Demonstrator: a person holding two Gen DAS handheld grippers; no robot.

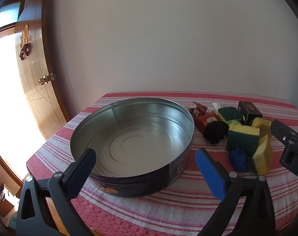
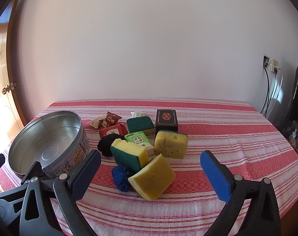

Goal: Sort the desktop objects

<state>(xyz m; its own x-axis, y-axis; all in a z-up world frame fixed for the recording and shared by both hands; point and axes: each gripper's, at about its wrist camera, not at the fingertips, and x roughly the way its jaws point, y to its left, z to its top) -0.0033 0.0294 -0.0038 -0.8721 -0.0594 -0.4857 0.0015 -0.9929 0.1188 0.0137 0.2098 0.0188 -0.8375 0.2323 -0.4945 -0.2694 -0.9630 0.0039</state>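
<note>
Red and white striped cloth [image 2: 217, 129] covers the table, and its whole right half lies bare out to the right and far edges. A round metal tin [image 1: 133, 137] stands empty near the left edge, its rim open upward. Just right of the tin the objects crowd together in one pile: a black scrunchie [image 2: 106, 142] and a red packet [image 2: 112, 130] nearest the tin wall, a green packet [image 2: 137, 138] between them and the sponges, a blue scrunchie [image 2: 120, 178] at the front, and a black box [image 2: 166, 120] at the back. Four yellow-and-green sponges sit in the pile, the nearest sponge [image 2: 152, 178] tipped on its edge and touching the blue scrunchie. The left gripper [image 1: 147, 169] hovers with jaws spread wide and empty, its left finger over the tin's near rim. The right gripper [image 2: 150, 174] is also wide and empty, its fingers framing the front of the pile.
</note>
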